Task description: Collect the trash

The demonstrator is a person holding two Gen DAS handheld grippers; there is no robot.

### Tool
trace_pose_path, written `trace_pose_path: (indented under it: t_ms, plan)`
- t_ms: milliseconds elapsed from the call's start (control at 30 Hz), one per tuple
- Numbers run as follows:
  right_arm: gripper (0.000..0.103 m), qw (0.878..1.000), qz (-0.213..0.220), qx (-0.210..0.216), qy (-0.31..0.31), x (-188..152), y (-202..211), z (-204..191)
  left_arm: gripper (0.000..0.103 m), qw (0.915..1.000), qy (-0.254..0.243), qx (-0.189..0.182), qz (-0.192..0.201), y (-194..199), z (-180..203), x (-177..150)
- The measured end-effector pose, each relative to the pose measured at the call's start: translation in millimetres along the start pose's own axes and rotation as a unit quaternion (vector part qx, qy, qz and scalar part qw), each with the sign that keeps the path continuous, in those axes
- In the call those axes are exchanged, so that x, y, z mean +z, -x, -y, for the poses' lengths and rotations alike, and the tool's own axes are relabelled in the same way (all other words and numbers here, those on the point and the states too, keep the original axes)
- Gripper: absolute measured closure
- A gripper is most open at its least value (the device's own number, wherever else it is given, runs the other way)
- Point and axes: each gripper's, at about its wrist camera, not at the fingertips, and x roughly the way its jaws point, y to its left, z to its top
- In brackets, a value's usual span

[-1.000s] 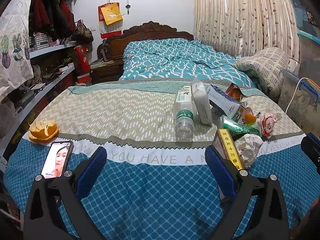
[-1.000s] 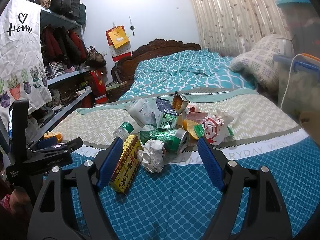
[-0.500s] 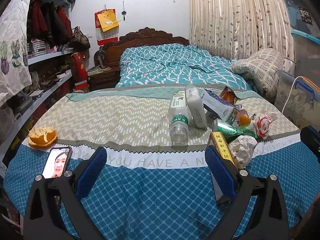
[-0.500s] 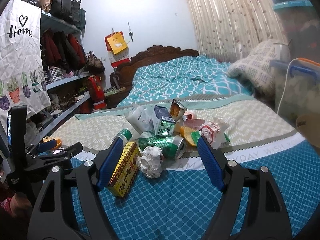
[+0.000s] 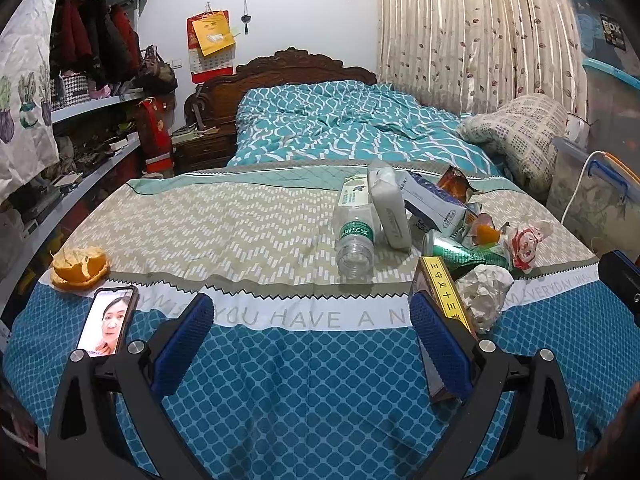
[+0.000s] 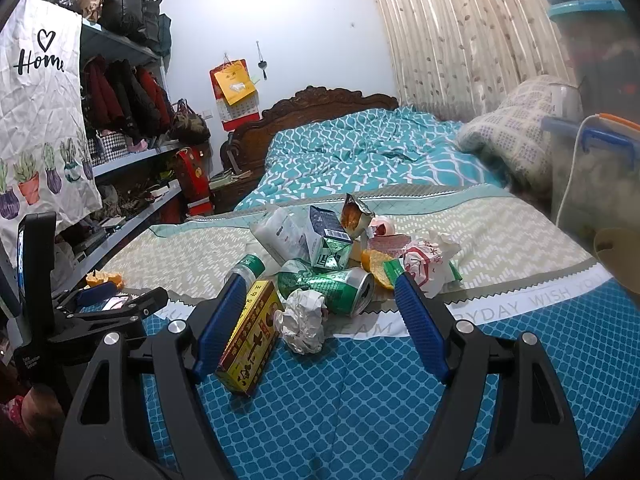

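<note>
A pile of trash lies on the blue and beige tablecloth (image 5: 240, 236): a clear plastic bottle (image 5: 355, 236), a white packet (image 5: 388, 210), a blue carton (image 5: 434, 204), a green can (image 6: 332, 284), a yellow box (image 6: 250, 342), a crumpled paper ball (image 6: 302, 318), a red and white wrapper (image 6: 426, 262). An orange peel (image 5: 80, 266) lies apart at the far left. My left gripper (image 5: 310, 342) is open and empty, short of the pile. My right gripper (image 6: 320, 330) is open and empty, its jaws either side of the box and paper ball, hovering.
A phone (image 5: 107, 320) with a lit screen lies by the left gripper. Behind the table is a bed (image 5: 340, 128). Shelves (image 5: 80, 120) with clothes stand left. Plastic bins (image 5: 600, 184) and a curtain (image 5: 472, 32) stand right.
Both grippers have pulled back and risen slightly, so the pile looks a bit farther away. Nothing was picked up.
</note>
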Motion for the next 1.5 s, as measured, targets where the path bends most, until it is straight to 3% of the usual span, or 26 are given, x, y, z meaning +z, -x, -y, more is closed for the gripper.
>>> trace_pose_path:
  t_ms: [267, 367, 533, 700, 900, 967, 1067, 1133, 1400, 1500]
  plan:
    - [0.027, 1.000, -0.013, 0.003, 0.001, -4, -6, -2, 0.009, 0.9996, 0.015, -0.012, -0.019, -6, -2, -1]
    - [0.033, 1.000, -0.029, 0.007, -0.001, -6, -13, 0, 0.009, 0.9994, 0.013, -0.022, -0.025, -8, 0, -1]
    - [0.042, 0.997, -0.072, 0.013, -0.021, -13, -31, 8, 0.009, 0.9962, 0.004, -0.071, -0.052, -17, 13, -2]
    - [0.042, 0.994, -0.096, 0.013, -0.044, -19, -41, 18, 0.009, 0.9889, -0.014, -0.120, -0.087, -29, 33, -5]
    - [0.041, 0.993, -0.104, 0.009, -0.051, -21, -46, 21, 0.010, 0.9826, -0.039, -0.150, -0.103, -43, 59, -9]
    - [0.041, 0.993, -0.106, 0.010, -0.050, -21, -48, 21, 0.020, 0.9813, -0.041, -0.153, -0.110, -48, 61, -10]
    - [0.041, 0.992, -0.116, 0.017, -0.047, -21, -54, 20, 0.044, 0.9784, -0.038, -0.159, -0.126, -58, 60, -12]
    - [0.041, 0.991, -0.127, 0.026, -0.041, -20, -61, 18, 0.072, 0.9765, -0.034, -0.162, -0.138, -63, 57, -14]
    - [0.033, 0.981, -0.183, 0.062, -0.031, -23, -110, 5, 0.076, 0.9787, -0.016, -0.155, -0.134, -63, 35, -14]
    - [0.035, 0.976, -0.204, 0.067, -0.035, -26, -131, 1, 0.077, 0.9779, -0.010, -0.158, -0.136, -62, 29, -14]
